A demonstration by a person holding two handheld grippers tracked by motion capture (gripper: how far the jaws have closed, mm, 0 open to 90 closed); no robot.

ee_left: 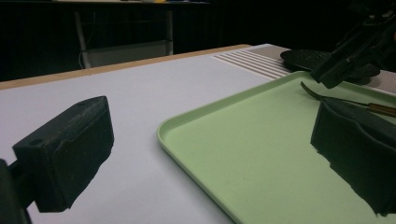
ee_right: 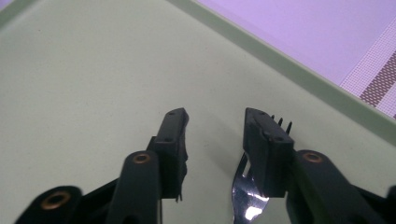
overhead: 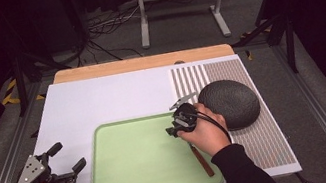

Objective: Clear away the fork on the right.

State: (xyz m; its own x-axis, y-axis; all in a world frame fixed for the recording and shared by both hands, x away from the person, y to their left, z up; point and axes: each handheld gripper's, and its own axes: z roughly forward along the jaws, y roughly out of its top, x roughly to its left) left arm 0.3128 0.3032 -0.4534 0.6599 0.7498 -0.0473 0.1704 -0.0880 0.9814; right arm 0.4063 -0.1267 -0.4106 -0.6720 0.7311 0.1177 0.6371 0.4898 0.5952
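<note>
A metal fork with a wooden handle (overhead: 202, 160) lies on the right part of a pale green tray (overhead: 135, 177). My right gripper (overhead: 174, 131) hovers over the fork's head, held by a hand in a black sleeve. In the right gripper view its jaws stand open (ee_right: 215, 121) with bare tray between them. The fork's shiny head (ee_right: 246, 198) sits under the right jaw, with its tines (ee_right: 280, 122) peeking past it. My left gripper (overhead: 67, 156) rests open on the white table left of the tray, with nothing between its jaws (ee_left: 210, 154).
A dark dome-shaped bowl (overhead: 230, 102) lies upside down on the striped mat (overhead: 266, 139) right of the tray. The left gripper view shows the tray's near rim (ee_left: 187, 154), the fork (ee_left: 327, 97) and the right gripper (ee_left: 345, 65). White tabletop (overhead: 102, 102) stretches behind the tray.
</note>
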